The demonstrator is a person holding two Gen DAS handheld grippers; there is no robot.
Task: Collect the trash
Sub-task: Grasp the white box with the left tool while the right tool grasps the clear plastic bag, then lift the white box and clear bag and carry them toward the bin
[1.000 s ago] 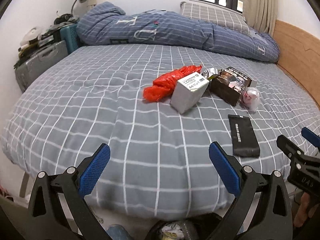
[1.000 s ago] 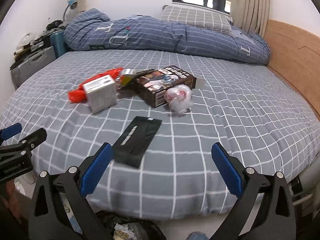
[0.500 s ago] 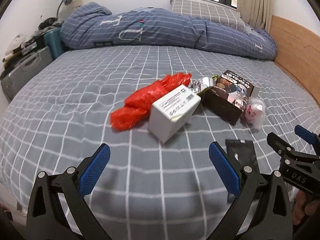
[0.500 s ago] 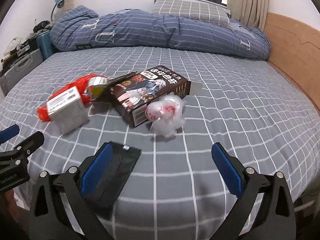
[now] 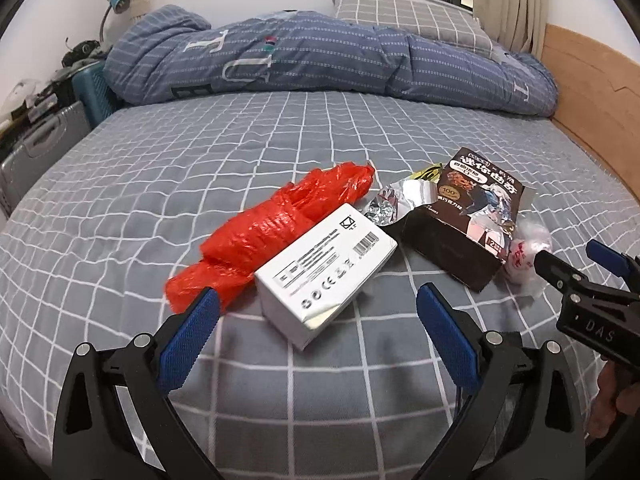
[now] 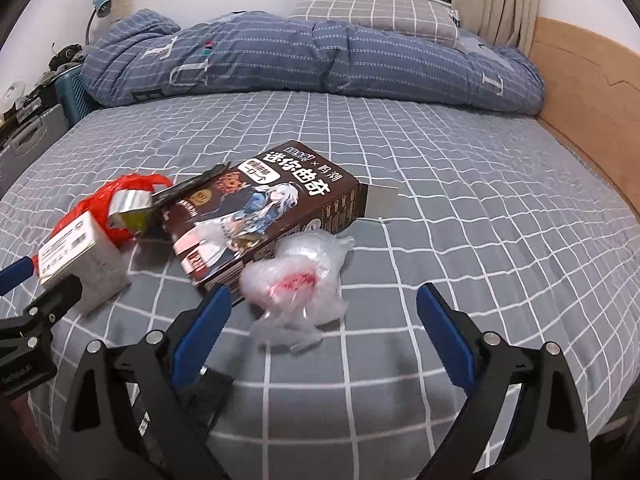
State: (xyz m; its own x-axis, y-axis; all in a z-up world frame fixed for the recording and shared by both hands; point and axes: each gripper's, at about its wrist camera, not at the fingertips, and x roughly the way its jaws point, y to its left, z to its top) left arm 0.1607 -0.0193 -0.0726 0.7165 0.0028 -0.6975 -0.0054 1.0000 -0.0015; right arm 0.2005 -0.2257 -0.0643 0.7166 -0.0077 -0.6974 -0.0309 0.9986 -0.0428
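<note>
Trash lies on the grey checked bed. A white box [image 5: 326,270] lies just ahead of my open, empty left gripper [image 5: 316,344], with a red plastic bag [image 5: 276,232] behind it. A crumpled foil wrapper [image 5: 394,202] and a brown snack box [image 5: 468,216] lie to the right. In the right wrist view a clear crumpled plastic wrap [image 6: 298,280] lies just ahead of my open, empty right gripper [image 6: 320,340], against the brown snack box [image 6: 264,216]. A black pouch [image 6: 212,392] is partly hidden under its left finger.
A rolled blue duvet [image 5: 320,60] and a checked pillow [image 5: 408,16] lie at the head of the bed. A wooden side board [image 5: 592,92] runs along the right. Suitcases and clutter [image 5: 44,128] stand at the left.
Both grippers have moved forward over the bed towards the trash. The white box and the plastic wrap now sit close in front of the fingers. Both stay open.
</note>
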